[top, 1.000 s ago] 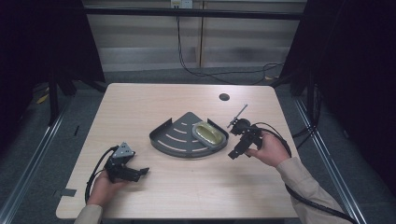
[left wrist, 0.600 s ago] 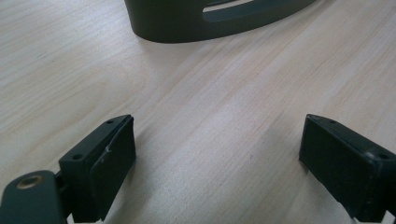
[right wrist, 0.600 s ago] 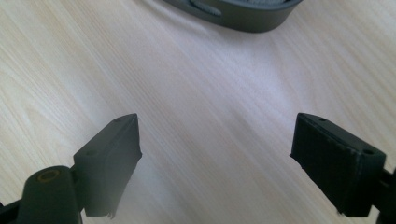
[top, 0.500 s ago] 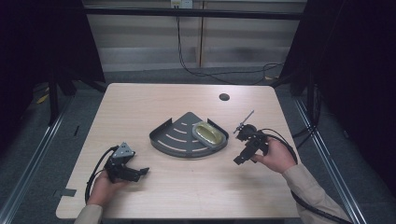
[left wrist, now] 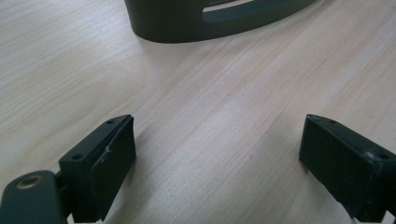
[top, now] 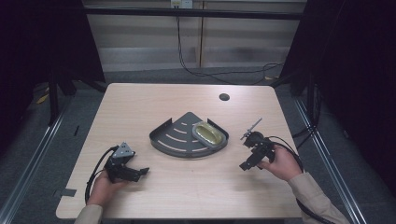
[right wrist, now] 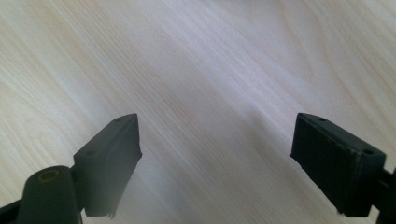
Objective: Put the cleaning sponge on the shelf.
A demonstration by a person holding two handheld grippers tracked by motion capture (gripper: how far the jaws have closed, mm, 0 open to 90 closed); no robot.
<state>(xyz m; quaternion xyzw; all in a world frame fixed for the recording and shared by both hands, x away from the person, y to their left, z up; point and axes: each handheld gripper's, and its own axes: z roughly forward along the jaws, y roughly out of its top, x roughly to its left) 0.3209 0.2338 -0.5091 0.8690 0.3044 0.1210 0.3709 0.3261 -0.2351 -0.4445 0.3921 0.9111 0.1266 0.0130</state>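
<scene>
A dark grey fan-shaped slotted tray (top: 173,140) lies in the middle of the wooden table, and a yellow-green oval bar of soap (top: 207,134) rests in its right part. My left gripper (top: 140,171) sits low at the front left, open and empty, pointing toward the tray, whose curved wall (left wrist: 205,28) fills the top of the left gripper view. My right gripper (top: 246,165) hangs to the right of the tray, open and empty, its jaws spread above bare wood (right wrist: 215,93).
A round cable hole (top: 224,97) is in the table near its far right edge. Cables trail from both grippers. Dark floor and metal rails surround the table (top: 140,107), and a pale wall panel stands behind it.
The right gripper has drawn back from beside the tray, to the right and toward the front edge. The left gripper has stayed put.
</scene>
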